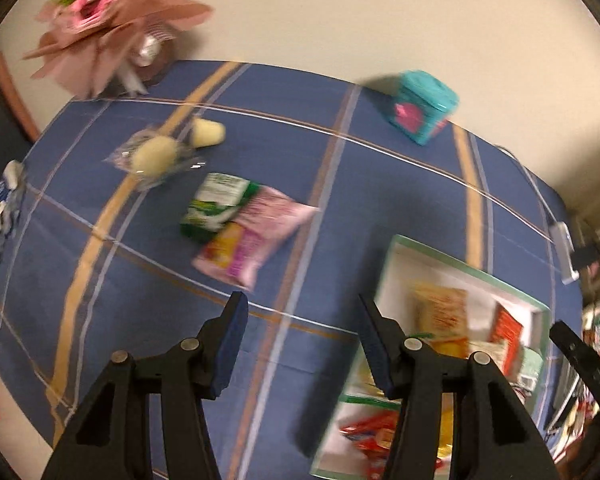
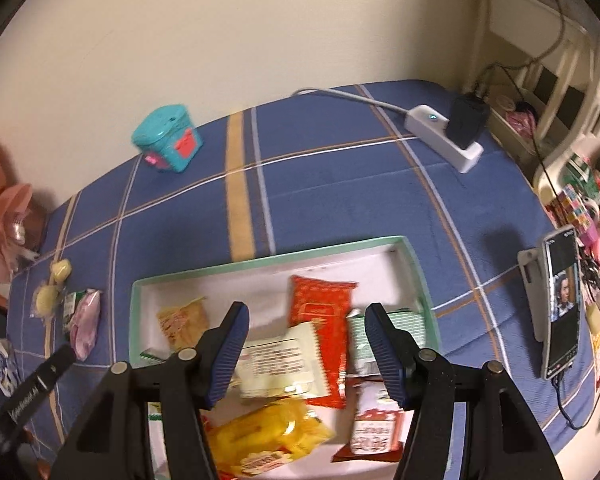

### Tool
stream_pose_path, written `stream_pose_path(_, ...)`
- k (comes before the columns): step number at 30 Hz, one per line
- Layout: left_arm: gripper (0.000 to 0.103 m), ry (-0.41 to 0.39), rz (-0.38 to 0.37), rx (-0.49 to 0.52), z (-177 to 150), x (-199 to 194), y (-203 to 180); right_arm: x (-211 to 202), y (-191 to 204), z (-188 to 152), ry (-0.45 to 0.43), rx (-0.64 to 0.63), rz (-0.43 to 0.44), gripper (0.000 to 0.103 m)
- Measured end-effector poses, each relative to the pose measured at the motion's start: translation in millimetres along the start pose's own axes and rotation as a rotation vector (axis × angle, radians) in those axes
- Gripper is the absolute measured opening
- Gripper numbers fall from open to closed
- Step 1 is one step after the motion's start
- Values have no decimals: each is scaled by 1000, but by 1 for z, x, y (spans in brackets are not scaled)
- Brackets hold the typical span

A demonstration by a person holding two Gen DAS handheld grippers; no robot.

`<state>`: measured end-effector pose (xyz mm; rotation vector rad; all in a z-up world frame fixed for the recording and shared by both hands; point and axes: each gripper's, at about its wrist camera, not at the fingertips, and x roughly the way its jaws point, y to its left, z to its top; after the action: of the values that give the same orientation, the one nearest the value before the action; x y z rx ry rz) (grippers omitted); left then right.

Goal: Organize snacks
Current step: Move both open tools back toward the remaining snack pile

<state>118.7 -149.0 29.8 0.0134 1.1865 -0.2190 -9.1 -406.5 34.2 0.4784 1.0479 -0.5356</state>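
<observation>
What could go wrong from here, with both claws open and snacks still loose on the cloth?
1. The pink packet and green packet overlap; the open left claw might pinch both or drag one.
2. The tray already holds stacked packets under the open right claw, so another drop may slide off the pile.
3. The wrapped yellow snack looks round and could slip.

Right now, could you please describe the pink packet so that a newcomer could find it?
On the blue cloth, left of the tray, two packets overlap. The pink packet lies partly under the green one; it alone is pale pink with a yellow patch.
</observation>
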Motion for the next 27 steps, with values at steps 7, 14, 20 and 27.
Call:
stream_pose_path(7,62,-13,28,-49,9,-4,33,0,40,-6,4,-64,29,64)
stream_pose_path(14,83,-9,30,-88,15,-2,57,6,72,-12,17,-127,57,68)
stream_pose_path(20,93,-1,65,-116,16,5,77,16,81,-17,30,-137,61,89)
stream_pose_path(27,101,11,100,-153,18,16,108,30,92,-23,40,-141,59,103)
